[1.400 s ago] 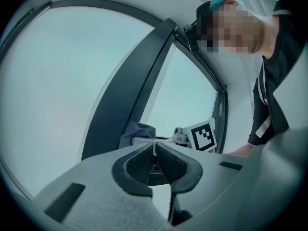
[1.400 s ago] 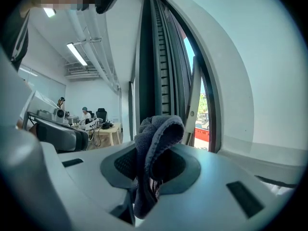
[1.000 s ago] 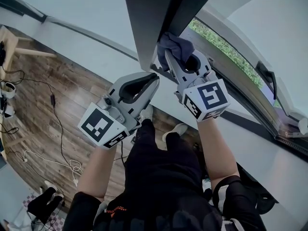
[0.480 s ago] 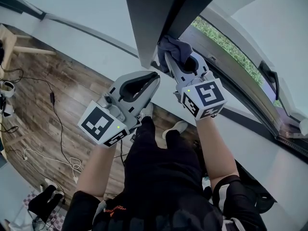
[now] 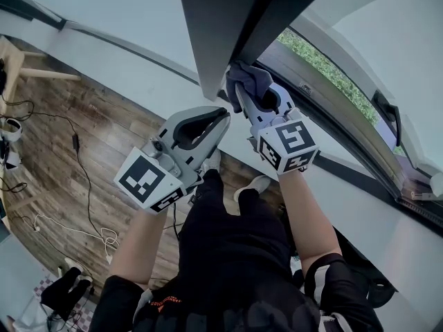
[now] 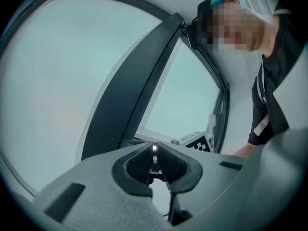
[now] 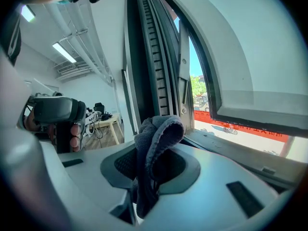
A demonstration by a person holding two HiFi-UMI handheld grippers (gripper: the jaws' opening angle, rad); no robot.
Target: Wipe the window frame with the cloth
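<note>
The right gripper (image 5: 255, 94) is clamped down on the cloth (image 5: 243, 76), a dark grey-blue rag bunched up between its jaws. In the right gripper view the rag folds over the top of the jaws and hangs down between them. The cloth is pressed right up against the window frame (image 5: 273, 9), at the bottom corner of the dark sash, next to the pale panel. The sash runs tilted across the top of the head view.

The left gripper (image 5: 220, 118) is closed with nothing in it. Its own view shows the two ribbed pads (image 6: 139, 163) nearly touching, with only a sliver of light between them at the tips. It sits just beside the right one, lower and to the left, with its tips pointing up toward that same corner. I can't tell if it actually touches the frame.

Past the frame there's a strip of grass (image 5: 315, 59), and a dark handle (image 5: 385, 109) sits on the frame further right. Below all that is a wood floor (image 5: 66, 126) with cables (image 5: 86, 206) trailing over it, plus the person's black trousers (image 5: 232, 241) and pale shoes (image 5: 257, 184).
</note>
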